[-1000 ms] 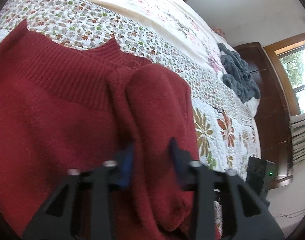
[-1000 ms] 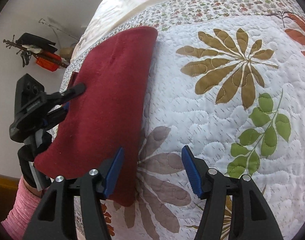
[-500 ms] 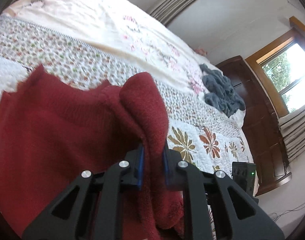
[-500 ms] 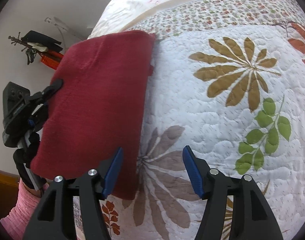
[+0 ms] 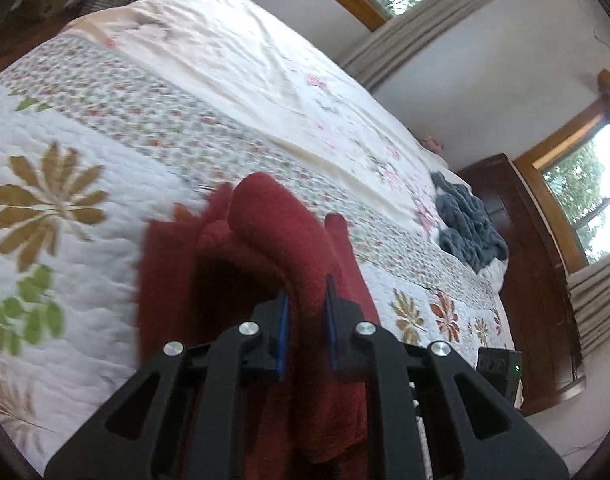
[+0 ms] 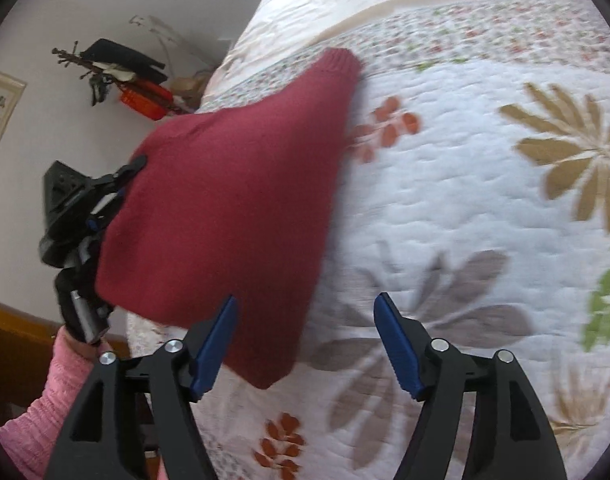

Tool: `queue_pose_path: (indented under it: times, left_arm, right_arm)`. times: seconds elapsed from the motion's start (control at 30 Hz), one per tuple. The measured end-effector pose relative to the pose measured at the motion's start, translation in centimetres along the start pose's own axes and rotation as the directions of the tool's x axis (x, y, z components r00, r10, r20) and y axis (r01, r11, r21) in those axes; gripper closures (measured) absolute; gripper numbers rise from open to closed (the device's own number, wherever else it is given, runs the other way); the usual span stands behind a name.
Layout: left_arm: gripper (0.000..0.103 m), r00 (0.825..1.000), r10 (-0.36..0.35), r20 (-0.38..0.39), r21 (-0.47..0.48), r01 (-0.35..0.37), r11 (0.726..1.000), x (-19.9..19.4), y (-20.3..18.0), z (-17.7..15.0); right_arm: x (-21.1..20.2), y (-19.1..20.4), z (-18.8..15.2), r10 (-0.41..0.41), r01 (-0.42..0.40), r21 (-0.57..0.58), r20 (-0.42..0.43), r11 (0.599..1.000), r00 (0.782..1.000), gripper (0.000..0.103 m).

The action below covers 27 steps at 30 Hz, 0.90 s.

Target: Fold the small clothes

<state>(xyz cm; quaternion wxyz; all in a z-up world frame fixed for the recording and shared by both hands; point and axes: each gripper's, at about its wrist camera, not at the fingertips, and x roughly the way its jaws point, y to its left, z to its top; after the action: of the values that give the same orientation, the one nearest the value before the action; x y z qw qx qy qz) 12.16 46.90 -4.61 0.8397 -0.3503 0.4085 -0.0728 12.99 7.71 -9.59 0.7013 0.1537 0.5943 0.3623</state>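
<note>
Two grippers are over the bed (image 6: pixel 485 200), which carries a white quilt with flower patterns. The left gripper (image 5: pixel 305 312) has its fingers (image 5: pixel 282 332) pressed on a thick fold of the red sweater (image 5: pixel 273 232), pinching it. In the right wrist view the sweater (image 6: pixel 233 208) is lifted at the end near the left gripper (image 6: pixel 85 208), and its ribbed far end rests on the bed. The right gripper (image 6: pixel 305 340) is just above the bed beside the sweater's near corner, its fingers (image 6: pixel 215 340) spread wide and holding nothing. A grey cloth (image 5: pixel 469 228) lies on the bed, well apart from the sweater.
</note>
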Motion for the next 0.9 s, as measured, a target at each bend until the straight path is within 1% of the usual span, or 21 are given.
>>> queue_pose_path:
  times: [0.07,0.17,0.23,0.33,0.4,0.47,0.53,0.6,0.67,0.73,0.8,0.87,0.9]
  left_arm:
    - [0.090,1.000,0.010,-0.013,-0.034,-0.010,0.999,-0.2,2.3,0.4]
    - [0.090,0.999,0.018,-0.040,-0.059,-0.021,0.998,0.5,4.4,0.3]
    - [0.090,0.997,0.027,-0.071,-0.056,-0.031,0.998,1.6,5.8,-0.1]
    - [0.089,0.995,0.027,-0.098,-0.071,-0.034,0.997,3.2,7.5,-0.8]
    - [0.085,0.994,0.014,-0.109,-0.089,-0.023,0.996,4.0,8.4,-1.0]
    - [0.079,0.994,0.004,-0.111,-0.108,-0.016,0.994,3.9,9.0,-1.0]
    - [0.078,0.994,0.001,-0.109,-0.123,-0.015,0.992,3.1,9.0,-1.0]
    - [0.080,0.995,0.018,-0.099,-0.094,-0.028,0.995,1.5,8.2,-1.2]
    - [0.079,0.994,0.059,-0.093,-0.046,-0.064,0.997,-0.1,7.1,-1.7]
    - [0.075,0.994,0.064,-0.092,-0.001,-0.064,0.998,-2.2,5.7,-2.9]
    - [0.064,0.994,0.054,-0.096,0.014,-0.053,0.999,-3.7,4.8,-4.1]
    - [0.056,0.993,0.051,-0.106,0.017,-0.049,0.999,-4.9,4.0,-5.4]
    - [0.055,0.992,0.047,-0.116,0.015,-0.045,0.999,-5.3,3.8,-6.2]
  right_arm:
    - [1.3,0.8,0.0,0.023,-0.023,-0.003,-0.015,1.000,1.000,0.031]
    - [3.0,1.7,-0.1,0.042,-0.043,-0.008,-0.038,0.999,0.998,0.031]
    - [3.8,2.1,-0.3,0.042,-0.042,-0.013,-0.049,0.999,0.998,0.031]
    - [5.0,2.5,-0.6,0.040,-0.040,-0.006,-0.069,0.999,0.997,0.031]
    - [5.5,2.5,-0.8,0.025,-0.026,-0.005,-0.077,1.000,0.997,0.031]
    - [5.8,2.6,-0.8,0.009,-0.010,-0.006,-0.085,1.000,0.996,0.031]
    - [5.9,2.7,-0.8,0.006,-0.007,-0.007,-0.088,1.000,0.996,0.031]
    - [5.6,2.8,-0.9,0.001,-0.002,-0.009,-0.085,1.000,0.996,0.031]
    - [5.3,3.0,-1.0,0.003,-0.004,-0.016,-0.080,1.000,0.997,0.031]
    - [4.8,3.2,-1.3,0.000,-0.002,-0.023,-0.075,1.000,0.997,0.031]
    - [4.3,3.4,-1.6,0.000,-0.002,-0.028,-0.069,1.000,0.998,0.031]
    - [4.1,3.8,-1.8,0.000,-0.002,-0.031,-0.065,1.000,0.998,0.031]
    - [3.9,3.8,-1.9,0.000,-0.003,-0.033,-0.063,0.999,0.998,0.031]
